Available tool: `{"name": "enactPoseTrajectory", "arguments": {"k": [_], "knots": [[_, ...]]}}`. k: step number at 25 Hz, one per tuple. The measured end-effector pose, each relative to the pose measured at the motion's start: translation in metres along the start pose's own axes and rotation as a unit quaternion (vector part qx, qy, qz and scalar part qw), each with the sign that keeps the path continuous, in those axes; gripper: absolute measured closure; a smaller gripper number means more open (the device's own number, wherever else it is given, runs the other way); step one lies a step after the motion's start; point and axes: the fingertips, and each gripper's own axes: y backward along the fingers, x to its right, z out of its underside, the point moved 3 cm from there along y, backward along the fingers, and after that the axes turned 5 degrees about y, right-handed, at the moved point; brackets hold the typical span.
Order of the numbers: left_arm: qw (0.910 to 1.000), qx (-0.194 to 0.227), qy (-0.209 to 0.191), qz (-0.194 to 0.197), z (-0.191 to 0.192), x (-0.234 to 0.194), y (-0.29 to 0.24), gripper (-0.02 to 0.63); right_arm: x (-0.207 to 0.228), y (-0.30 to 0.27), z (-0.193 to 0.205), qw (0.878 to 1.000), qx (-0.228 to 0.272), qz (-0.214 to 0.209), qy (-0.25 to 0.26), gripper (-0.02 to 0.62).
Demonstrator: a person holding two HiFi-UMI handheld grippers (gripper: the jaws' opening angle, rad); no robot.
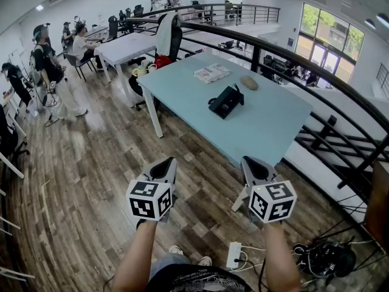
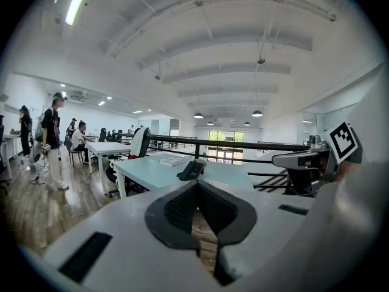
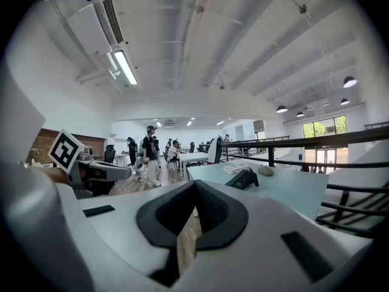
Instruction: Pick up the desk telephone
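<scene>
telephone on table, papers, tan lump near

- open-plan office on an upper level, edged by a black railing
- rows of white desks with office chairs; a seated person works at one, others stand nearby
- light blue table carrying a desk telephone and a stack of papers
- wood-plank floor with a power strip and cables
- strip light and ceiling air unit overhead, big windows
</scene>
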Motion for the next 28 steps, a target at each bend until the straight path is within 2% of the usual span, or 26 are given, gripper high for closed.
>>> {"name": "enactPoseTrajectory", "arguments": {"k": [8, 14, 20, 28], "knots": [[1.0, 0.006, 0.004, -0.001, -0.004, -0.004, -0.011, 0.598, 0.009, -0.012, 0.003, 1.0, -0.005, 0.004, -0.006, 0.594], [0.9998, 0.005, 0.016, 0.013, -0.004, -0.02, -0.035, 0.598, 0.016, -0.038, 0.007, 1.0, -0.008, 0.001, -0.008, 0.593], [0.9994, -0.003, 0.024, 0.025, -0.006, -0.053, -0.075, 0.595, 0.023, -0.085, 0.009, 1.0, -0.017, 0.01, -0.011, 0.592], [0.998, -0.014, 0.037, 0.049, -0.03, -0.124, -0.133, 0.574, 0.025, -0.165, -0.001, 0.999, -0.029, 0.035, -0.024, 0.577]]}}
